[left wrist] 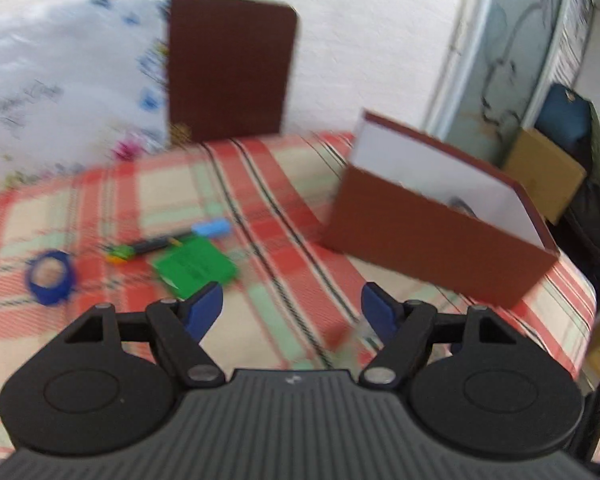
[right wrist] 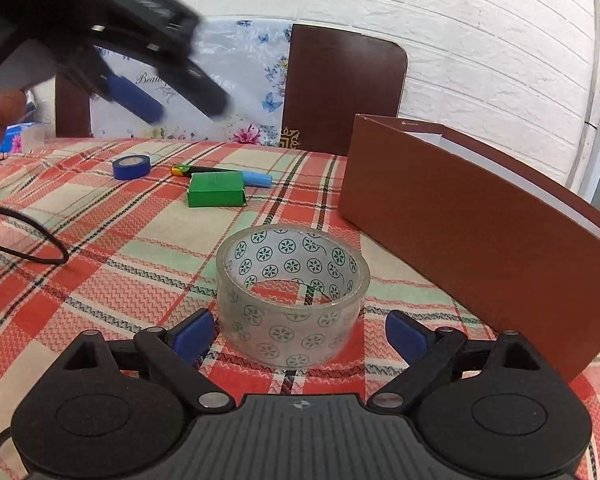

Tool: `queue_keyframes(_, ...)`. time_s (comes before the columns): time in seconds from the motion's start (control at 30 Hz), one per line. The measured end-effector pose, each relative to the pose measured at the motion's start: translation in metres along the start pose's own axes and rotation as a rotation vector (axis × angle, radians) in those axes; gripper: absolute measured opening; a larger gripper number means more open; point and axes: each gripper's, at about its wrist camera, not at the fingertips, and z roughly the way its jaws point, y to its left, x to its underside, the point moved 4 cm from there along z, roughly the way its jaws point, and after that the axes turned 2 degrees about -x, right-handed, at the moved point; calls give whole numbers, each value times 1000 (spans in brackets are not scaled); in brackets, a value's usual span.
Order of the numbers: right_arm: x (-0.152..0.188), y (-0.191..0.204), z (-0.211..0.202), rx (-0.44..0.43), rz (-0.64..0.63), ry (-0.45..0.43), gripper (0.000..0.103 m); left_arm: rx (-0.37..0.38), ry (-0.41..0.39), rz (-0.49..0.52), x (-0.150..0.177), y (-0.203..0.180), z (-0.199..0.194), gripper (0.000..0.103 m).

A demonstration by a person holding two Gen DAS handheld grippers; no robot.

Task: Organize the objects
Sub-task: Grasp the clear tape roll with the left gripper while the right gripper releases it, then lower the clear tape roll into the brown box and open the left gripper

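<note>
Nearest: right tongs (right wrist: 298,338) spread wide, straddling the clear tape roll (right wrist: 292,296) on the checked surface (right wrist: 100,240), pads not yet pressing, nothing gripped. Left tongs (left wrist: 292,312) partly open and empty, blurred, raised above the cloth. To the right, brown open box (right wrist: 480,240) standing ready; contents hidden from here apart from a white inner wall. Farther back, still loose: green box (right wrist: 216,190), blue tape roll (right wrist: 131,167), a dark pen (right wrist: 204,170) and a light blue piece (right wrist: 256,179) beside it. Judged early: most sorting left.
</note>
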Motion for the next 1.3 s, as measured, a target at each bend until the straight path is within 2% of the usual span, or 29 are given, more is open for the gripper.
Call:
queue_keyframes(0.17,-3,1,15,-9,-37,23,94,-6,148,101,21,-30,49,62)
queue_keyframes(0.2,-3,2,20,-14,-36,43,93,-7,177,104,25,-32,58,51)
queue_keyframes(0.23,-3,1,25,-21,-30,63,88,-4,212,102,29,-29,65,42)
queue_keyframes(0.27,-4,0,27,-46,-12,62,86,3,244,98,33,-29,72,22)
queue_keyframes(0.3,-5,-3,27,-63,8,53,86,25,249,84,33,-28,73,18)
queue_keyframes(0.4,-12,-7,18,-45,17,-23,86,20,173,104,12,-36,57,18)
queue_keyframes(0.57,-51,-35,-11,87,18,-238,86,69,-18,143,-48,-67,26,19)
queue_keyframes(0.7,-73,-69,-17,201,13,-331,86,102,-97,175,-86,-98,33,20)
queue_keyframes(0.93,-75,-132,8,290,96,-303,87,124,-83,200,-110,-140,91,20)
queue_keyframes(1.0,-72,-136,17,327,100,-273,87,119,-72,188,-111,-146,106,25)
queue_keyframes(1.07,-70,-143,24,360,111,-267,92,102,-37,171,-110,-146,112,34)
queue_keyframes(1.3,-56,-140,3,367,146,-313,93,96,-33,169,-98,-140,102,34)
